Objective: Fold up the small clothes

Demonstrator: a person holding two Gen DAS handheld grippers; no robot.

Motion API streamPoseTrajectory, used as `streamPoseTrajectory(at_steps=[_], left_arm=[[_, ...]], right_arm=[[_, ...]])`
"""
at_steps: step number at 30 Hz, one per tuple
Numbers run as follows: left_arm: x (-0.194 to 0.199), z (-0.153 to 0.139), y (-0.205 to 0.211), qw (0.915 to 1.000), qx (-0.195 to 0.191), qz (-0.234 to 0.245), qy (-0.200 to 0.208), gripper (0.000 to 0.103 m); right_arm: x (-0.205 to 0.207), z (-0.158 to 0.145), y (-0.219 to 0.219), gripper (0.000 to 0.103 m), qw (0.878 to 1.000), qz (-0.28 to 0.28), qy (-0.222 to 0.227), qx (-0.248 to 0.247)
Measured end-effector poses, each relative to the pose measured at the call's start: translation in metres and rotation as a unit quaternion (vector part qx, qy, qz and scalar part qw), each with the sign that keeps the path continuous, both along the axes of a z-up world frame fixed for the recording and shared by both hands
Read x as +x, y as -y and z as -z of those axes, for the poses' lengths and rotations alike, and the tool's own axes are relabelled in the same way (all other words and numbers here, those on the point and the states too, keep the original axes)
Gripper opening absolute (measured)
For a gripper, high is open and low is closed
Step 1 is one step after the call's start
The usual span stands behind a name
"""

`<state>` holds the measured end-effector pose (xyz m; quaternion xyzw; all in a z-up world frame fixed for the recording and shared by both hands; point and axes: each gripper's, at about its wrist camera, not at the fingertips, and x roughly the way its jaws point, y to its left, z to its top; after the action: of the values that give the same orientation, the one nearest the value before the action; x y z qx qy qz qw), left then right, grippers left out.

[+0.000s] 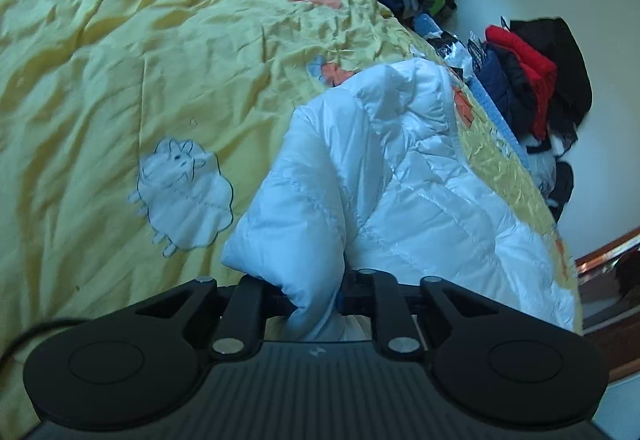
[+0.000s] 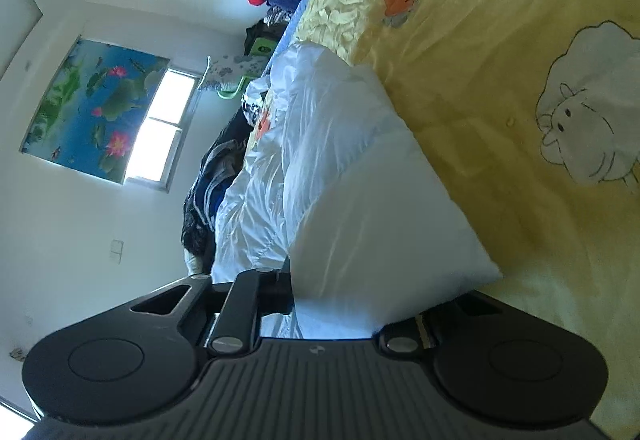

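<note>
The left tool [image 1: 316, 290] is almost closed and pinches a fold of the white padded jacket [image 1: 404, 168]. The right tool [image 2: 332, 294] is narrow too, with the same jacket's edge between its jaws; the cloth hides its right finger, so I cannot tell if the pads press on it. The jacket lies on the yellow quilt [image 1: 140, 72] of the bed, near its edge. Only the right view shows a window [image 2: 160, 128] and a lotus picture [image 2: 88, 104]. Both views show a pile of dark and red clothes [image 1: 532, 80].
</note>
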<state>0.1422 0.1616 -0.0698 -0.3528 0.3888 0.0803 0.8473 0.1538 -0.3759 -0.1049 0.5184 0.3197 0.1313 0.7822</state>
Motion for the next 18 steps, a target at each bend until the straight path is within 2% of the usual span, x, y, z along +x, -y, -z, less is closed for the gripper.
streamPoseTrajectory(at_steps=[3,5,7,9,12,14,16,18], left_arm=[[-0.005,0.000,-0.007,0.9999,-0.009,0.003,-0.002,0.026],[-0.015,-0.004,-0.014,0.9999,-0.015,0.000,0.002,0.029],[-0.031,-0.015,-0.021,0.9998,-0.009,-0.014,0.008,0.030],[-0.046,-0.032,-0.026,0.9992,0.009,-0.026,0.028,0.030],[-0.062,-0.071,-0.023,0.9937,0.071,-0.036,0.079,0.030],[-0.062,-0.099,-0.011,0.9803,0.140,-0.033,0.135,0.030],[-0.044,-0.115,0.018,0.9598,0.216,0.013,0.179,0.030],[-0.012,-0.115,0.051,0.9411,0.269,0.057,0.197,0.031]], right_arm=[[-0.004,0.006,0.004,0.073,0.999,0.031,-0.033,0.020],[-0.018,0.006,0.016,0.075,0.998,0.049,-0.024,0.042],[-0.033,-0.003,0.031,0.076,0.997,0.067,-0.015,0.026],[-0.052,-0.022,0.049,0.075,0.994,0.103,0.009,-0.025],[-0.069,-0.071,0.072,0.075,0.976,0.162,0.072,-0.128],[-0.064,-0.102,0.072,0.075,0.964,0.162,0.120,-0.176],[-0.038,-0.128,0.053,0.082,0.956,0.111,0.156,-0.221],[0.000,-0.143,0.018,0.090,0.945,0.035,0.174,-0.273]])
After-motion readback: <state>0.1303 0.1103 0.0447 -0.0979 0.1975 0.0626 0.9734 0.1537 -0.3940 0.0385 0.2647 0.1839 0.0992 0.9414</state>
